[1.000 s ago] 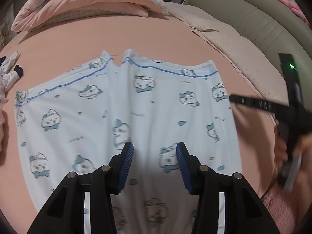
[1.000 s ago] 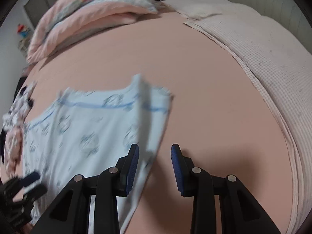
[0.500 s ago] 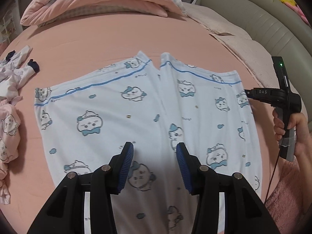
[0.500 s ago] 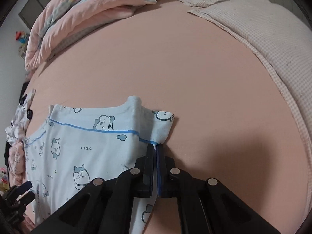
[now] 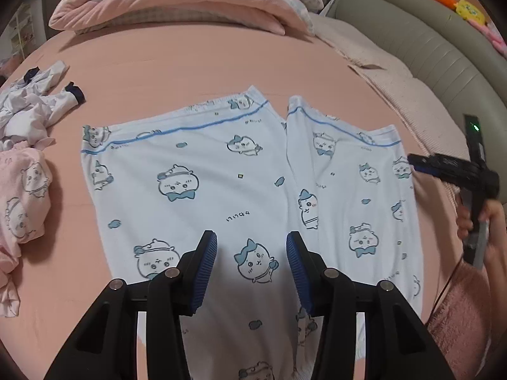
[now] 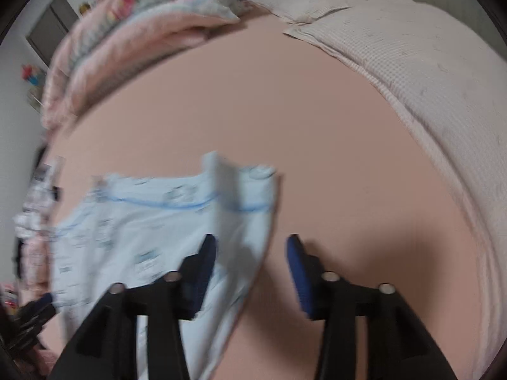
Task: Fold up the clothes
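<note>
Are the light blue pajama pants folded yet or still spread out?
Spread out. The pajama pants lie flat on the pink bed sheet, both legs side by side with the cuffs showing; no fold is visible.

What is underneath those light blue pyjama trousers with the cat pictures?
The pyjama trousers lie flat on the pink bedsheet. Anything between trousers and sheet is covered.

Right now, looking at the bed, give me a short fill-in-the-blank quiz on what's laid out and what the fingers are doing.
1. The light blue pajama pants lie spread out on a ____ bedsheet.
2. The left gripper hovers with ____ between its fingers.
3. The hem stripe on the pants is ____.
4. The crumpled pink garment lies to the ____ of the pants in the left wrist view.

Missing words: pink; nothing; blue; left
</note>
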Demonstrator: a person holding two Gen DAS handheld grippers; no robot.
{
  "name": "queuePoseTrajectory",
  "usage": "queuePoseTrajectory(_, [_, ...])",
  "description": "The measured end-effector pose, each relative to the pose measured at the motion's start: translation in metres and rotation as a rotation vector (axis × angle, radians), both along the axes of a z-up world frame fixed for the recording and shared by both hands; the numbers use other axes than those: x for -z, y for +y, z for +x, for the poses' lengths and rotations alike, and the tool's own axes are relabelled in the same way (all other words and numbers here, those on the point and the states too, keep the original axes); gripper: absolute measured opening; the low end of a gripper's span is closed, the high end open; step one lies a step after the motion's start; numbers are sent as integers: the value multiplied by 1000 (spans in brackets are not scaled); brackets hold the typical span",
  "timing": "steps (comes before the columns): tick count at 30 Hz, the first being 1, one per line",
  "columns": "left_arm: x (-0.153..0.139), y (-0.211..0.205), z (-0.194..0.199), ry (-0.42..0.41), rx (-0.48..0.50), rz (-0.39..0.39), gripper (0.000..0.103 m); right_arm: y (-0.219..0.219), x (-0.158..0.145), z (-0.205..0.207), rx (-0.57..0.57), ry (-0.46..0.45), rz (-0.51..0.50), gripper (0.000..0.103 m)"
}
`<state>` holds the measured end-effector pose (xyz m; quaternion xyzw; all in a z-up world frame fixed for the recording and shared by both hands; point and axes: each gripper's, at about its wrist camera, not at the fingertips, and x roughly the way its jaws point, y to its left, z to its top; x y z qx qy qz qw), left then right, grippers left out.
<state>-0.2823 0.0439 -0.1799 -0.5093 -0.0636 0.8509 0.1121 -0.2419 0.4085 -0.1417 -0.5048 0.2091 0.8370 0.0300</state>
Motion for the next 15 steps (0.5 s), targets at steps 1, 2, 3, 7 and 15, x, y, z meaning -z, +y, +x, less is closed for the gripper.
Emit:
queuePoseTrajectory(1, [-2, -2, 1, 6, -4, 5, 42, -5, -2, 10, -5, 0, -33, 54])
queuePoseTrajectory(2, [-5, -4, 2, 12, -8, 10, 42, -12, -1, 22, -3, -6, -58, 54])
queuePoseTrajectory(3, [-6, -5, 3, 13, -11, 15, 42, -19, 2, 33, 4, -22, -86, 54])
queuePoseTrajectory(7, [-10, -9, 8, 20, -10, 31, 42, -45, 28, 61, -18, -68, -128, 54])
queuePoseTrajectory(15, [-12, -26, 18, 45, -23, 40, 42, -79, 36, 41, -44, -40, -139, 2])
